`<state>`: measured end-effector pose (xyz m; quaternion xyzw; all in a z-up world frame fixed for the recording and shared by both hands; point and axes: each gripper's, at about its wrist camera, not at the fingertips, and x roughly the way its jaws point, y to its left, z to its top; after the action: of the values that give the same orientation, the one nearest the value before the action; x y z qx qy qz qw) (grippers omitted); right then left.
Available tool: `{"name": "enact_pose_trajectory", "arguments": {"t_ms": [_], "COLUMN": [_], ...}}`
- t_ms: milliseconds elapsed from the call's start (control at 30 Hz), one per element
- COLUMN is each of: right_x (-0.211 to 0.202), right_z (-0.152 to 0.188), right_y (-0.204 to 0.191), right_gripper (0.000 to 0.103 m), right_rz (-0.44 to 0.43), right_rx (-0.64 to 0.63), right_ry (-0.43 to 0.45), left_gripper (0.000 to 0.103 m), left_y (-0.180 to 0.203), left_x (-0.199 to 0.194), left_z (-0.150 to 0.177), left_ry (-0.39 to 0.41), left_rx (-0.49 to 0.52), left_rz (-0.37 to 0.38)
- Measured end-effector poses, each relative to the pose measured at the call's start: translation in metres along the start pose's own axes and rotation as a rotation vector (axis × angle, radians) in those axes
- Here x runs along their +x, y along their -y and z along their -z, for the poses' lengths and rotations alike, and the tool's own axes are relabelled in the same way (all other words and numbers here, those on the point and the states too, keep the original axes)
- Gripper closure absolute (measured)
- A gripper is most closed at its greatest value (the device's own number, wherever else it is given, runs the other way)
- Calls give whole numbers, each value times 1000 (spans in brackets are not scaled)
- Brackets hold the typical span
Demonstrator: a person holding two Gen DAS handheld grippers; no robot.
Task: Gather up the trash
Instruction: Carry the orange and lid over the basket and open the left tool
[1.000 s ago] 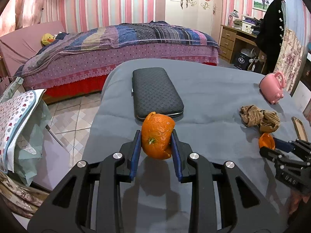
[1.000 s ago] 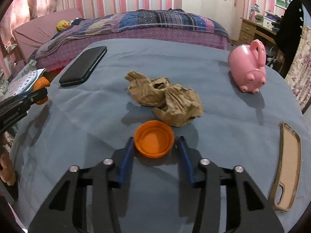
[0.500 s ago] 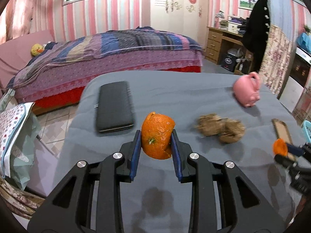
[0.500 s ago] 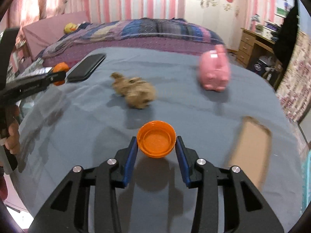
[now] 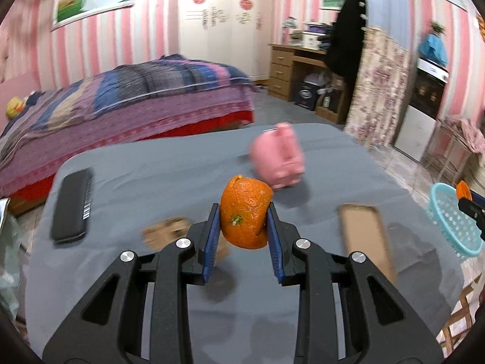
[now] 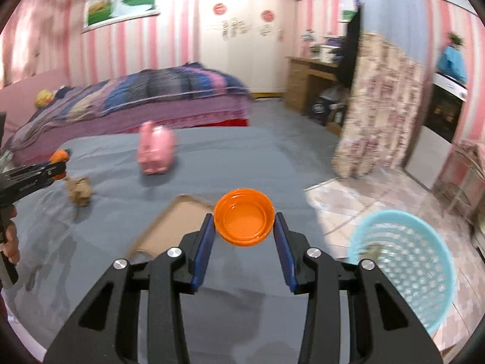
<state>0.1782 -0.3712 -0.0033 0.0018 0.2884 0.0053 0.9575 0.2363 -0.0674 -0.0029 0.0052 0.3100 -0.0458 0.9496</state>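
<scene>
On the left side of the grey tabletop (image 5: pixel 127 170) lies a dark flat case (image 5: pixel 72 206), which we leave alone, and nearer the middle a crumpled brown paper wad (image 6: pixel 79 190) sits on the cloth, trash we judge is left for another trip. Our left hand-held gripper (image 5: pixel 244 227) is closed partway, its blue pads pressing on both sides of an orange peel (image 5: pixel 245 212) that stands upright between them, carried clear above the cloth. A pink piggy bank (image 5: pixel 279 160) stands behind the peel and a tan phone case (image 5: pixel 365 239) lies flat to its right; neither looks like trash to us. Our right hand-held gripper (image 6: pixel 244 230) is likewise partly closed, clamping an orange bottle cap (image 6: pixel 244 221) by its rim, open side toward the camera. Farthest right, on the tiled floor just off the tabletop's edge, stands the light blue mesh basket (image 6: pixel 406 270), where both pieces should go. To do the carry well, we would hold both grips steady (the cap is pinched only at its rim and could pop out if squeezed unevenly), bring each gripper over the basket's mouth in turn so the two do not collide, tip the tips downward, and open only once the piece hangs inside the rim. The peel is light and irregular, so we would release it low.
</scene>
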Motion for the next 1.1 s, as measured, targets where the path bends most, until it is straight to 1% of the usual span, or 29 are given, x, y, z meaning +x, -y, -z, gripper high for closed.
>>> {"name": "enact_pose_trajectory", "arguments": {"t_ms": [67, 133, 167, 333, 367, 400, 433, 467, 667, 733, 833, 1100], "right_x": [1, 1, 1, -4, -3, -1, 1, 3, -5, -4, -7, -16], "right_z": [2, 2, 2, 5, 7, 12, 14, 17, 23, 26, 31, 39], "right_y": [24, 42, 60, 105, 112, 122, 127, 141, 193, 203, 220, 250], "right_gripper": [63, 63, 63, 63, 63, 63, 63, 63, 63, 63, 63, 63], "right_rz": [24, 49, 87, 141, 161, 205, 223, 251, 310, 325, 346, 367], "right_rx": [43, 57, 72, 164, 167, 159, 159, 174, 277, 286, 307, 357], "right_ry": [3, 4, 9, 23, 22, 10, 3, -10, -2, -5, -7, 6], "left_gripper": [75, 75, 75, 75, 75, 75, 75, 75, 75, 75, 75, 75], "left_y": [26, 53, 63, 129, 144, 156, 172, 189, 263, 284, 315, 375], "left_x": [1, 3, 3, 13, 15, 17, 19, 20, 26, 29, 36, 51], "left_z": [-6, -12, -13, -19, -20, -20, -20, -19, -13, -10, -4, 15], "left_ry": [12, 25, 30, 42, 42, 42, 44, 48, 47, 42, 12, -27], "left_rx": [29, 50, 59, 127, 139, 149, 162, 177, 245, 263, 281, 370], "left_rz": [24, 59, 74, 147, 164, 181, 202, 226, 323, 346, 396, 454]}}
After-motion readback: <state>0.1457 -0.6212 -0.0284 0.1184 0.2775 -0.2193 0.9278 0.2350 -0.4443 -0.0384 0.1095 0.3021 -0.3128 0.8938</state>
